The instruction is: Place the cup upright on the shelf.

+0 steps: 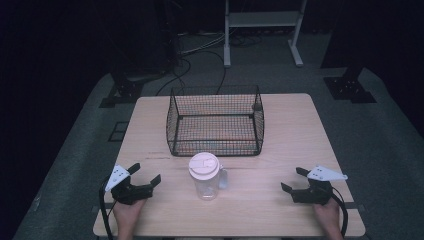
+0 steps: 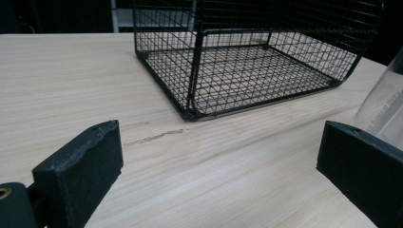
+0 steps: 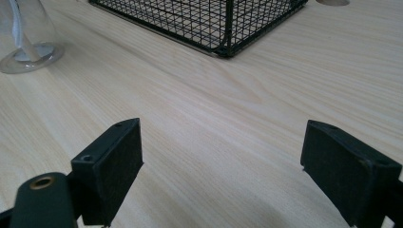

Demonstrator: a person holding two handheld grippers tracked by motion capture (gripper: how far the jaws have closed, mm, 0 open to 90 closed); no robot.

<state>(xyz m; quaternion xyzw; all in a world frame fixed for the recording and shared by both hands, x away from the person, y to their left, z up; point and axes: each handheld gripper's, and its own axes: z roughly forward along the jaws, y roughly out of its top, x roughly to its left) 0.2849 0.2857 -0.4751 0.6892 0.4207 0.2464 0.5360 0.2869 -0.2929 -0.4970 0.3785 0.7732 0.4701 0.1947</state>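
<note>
Both wide open: left claw (image 1: 145, 176) and right claw (image 1: 291, 180). Clear jug (image 1: 205, 176) between them on the table (image 1: 280, 130), near the basket (image 1: 215, 120). Could tip if bumped; slippery.

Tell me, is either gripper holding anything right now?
Nothing. Left gripper and right gripper are both open, either side of the jug.

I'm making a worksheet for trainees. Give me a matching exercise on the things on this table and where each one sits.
Things:
1. wire basket
2. clear pitcher
3. left gripper
4. right gripper

Places:
A. near right part of the table
B. far middle, behind the pitcher
C. near left part of the table
D. near middle, between the grippers

Pairs: 1-B, 2-D, 3-C, 4-A
</note>
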